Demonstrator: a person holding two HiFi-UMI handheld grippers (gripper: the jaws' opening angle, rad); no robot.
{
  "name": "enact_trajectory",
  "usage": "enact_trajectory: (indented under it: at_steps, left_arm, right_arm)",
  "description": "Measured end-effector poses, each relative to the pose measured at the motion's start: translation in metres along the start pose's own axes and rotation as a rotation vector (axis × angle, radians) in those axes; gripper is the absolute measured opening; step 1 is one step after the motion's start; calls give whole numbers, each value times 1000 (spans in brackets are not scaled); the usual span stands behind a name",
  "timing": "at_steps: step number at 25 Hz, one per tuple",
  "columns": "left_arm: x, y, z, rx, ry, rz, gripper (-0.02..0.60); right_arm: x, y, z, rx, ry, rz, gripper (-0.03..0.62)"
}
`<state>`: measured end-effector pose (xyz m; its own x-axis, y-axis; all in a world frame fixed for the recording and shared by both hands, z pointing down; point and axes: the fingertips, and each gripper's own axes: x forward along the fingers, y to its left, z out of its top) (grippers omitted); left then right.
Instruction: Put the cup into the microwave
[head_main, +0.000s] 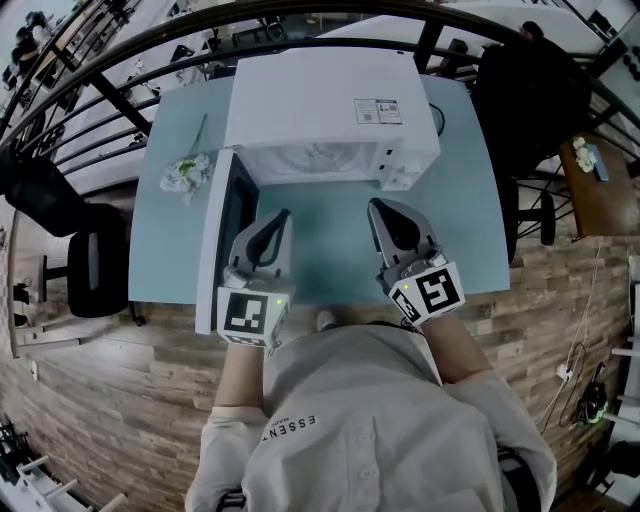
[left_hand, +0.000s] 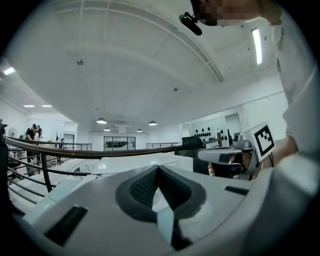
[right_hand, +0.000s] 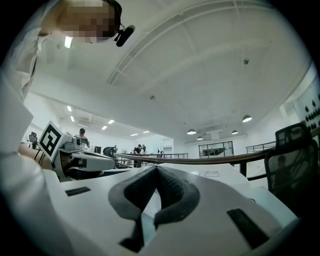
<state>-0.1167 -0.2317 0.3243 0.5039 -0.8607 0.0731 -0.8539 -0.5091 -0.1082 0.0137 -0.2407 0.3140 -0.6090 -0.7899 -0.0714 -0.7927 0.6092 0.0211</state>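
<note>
Microwave: open door shows only in head view.

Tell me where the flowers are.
Head view: the flowers lie on the blue table, just left of the microwave, beyond its open door.

Your head view looks straight down on the white box-shaped microwave, so its roof hides nearly all of the cavity. Only a pale strip shows beside the open white door, and you cannot tell what stands inside. The small printed label on the roof is too small to read. The pale bunch on the light-blue table may be flowers. The bottom edge cuts off your grey shirt.
</note>
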Motion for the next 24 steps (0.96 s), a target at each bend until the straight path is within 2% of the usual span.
enact_trajectory:
  at_steps: [4,9,18,24]
  left_arm:
    - [-2,-2,2,-5,8,-6,2]
    - [-3,-2,-5,-18,34,-4,2]
    - [-1,2,-4,-33,33,14,2]
    - [-2,3,-7,-69,40,29,0]
  right_arm:
    - [0,-1,-1,63,8,4,14]
    - [0,-6,-1,44,13,-30,14]
    - [0,-16,-7,12,28,-87,15]
    - [-3,-22,-16,20,46,-141,15]
